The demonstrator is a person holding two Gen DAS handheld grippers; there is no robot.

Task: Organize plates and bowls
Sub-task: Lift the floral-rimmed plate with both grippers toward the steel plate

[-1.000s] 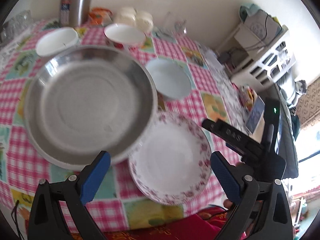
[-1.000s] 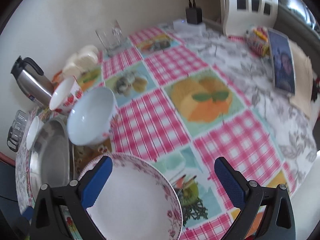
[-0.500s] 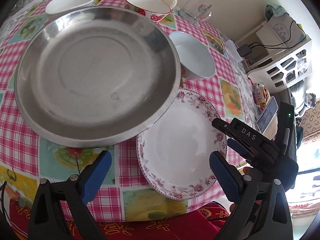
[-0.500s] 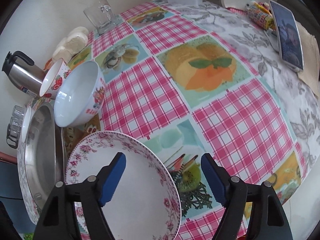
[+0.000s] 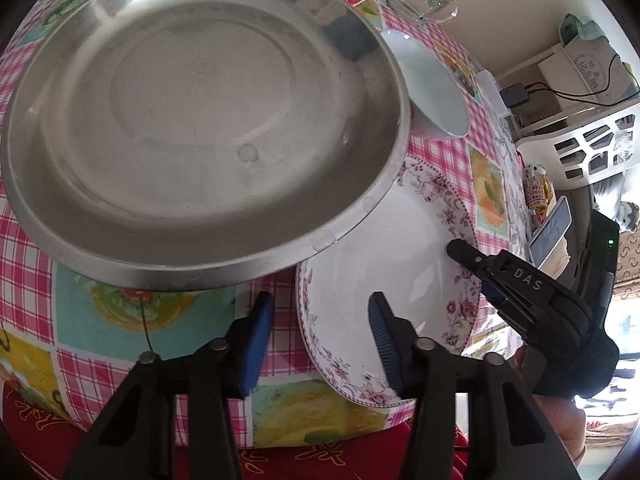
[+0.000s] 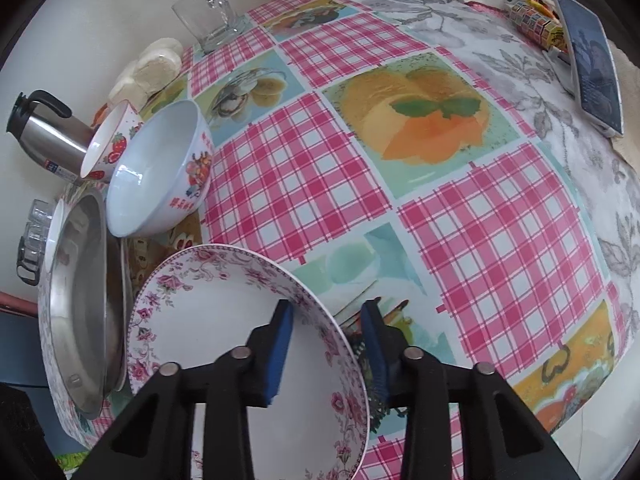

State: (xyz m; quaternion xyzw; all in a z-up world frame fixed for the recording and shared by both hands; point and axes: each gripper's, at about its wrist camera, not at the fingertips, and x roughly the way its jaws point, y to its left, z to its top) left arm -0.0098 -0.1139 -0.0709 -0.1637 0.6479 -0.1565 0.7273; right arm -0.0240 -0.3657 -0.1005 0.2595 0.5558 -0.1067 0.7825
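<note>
A white floral-rimmed plate [image 5: 400, 264] lies on the checked tablecloth, partly under the rim of a large steel plate [image 5: 200, 112]. My left gripper [image 5: 320, 328] straddles the floral plate's near-left rim, jaws half closed with a gap still showing. My right gripper [image 6: 328, 328] straddles the same plate [image 6: 224, 320] at its right rim, jaws narrowed, one pad inside and one outside. It shows in the left wrist view [image 5: 520, 292] over that rim. A white bowl [image 6: 160, 172] and a strawberry bowl [image 6: 112, 144] stand behind.
A steel thermos [image 6: 44, 136], a glass mug [image 6: 212, 16] and white buns [image 6: 156, 64] stand along the wall. A phone [image 6: 596, 60] and a candy roll [image 6: 536, 24] lie at the table's right. A white basket shelf [image 5: 584, 148] stands beyond the table.
Both grippers have moved in low onto the floral plate and narrowed their jaws around its opposite rims. The plates have not shifted.
</note>
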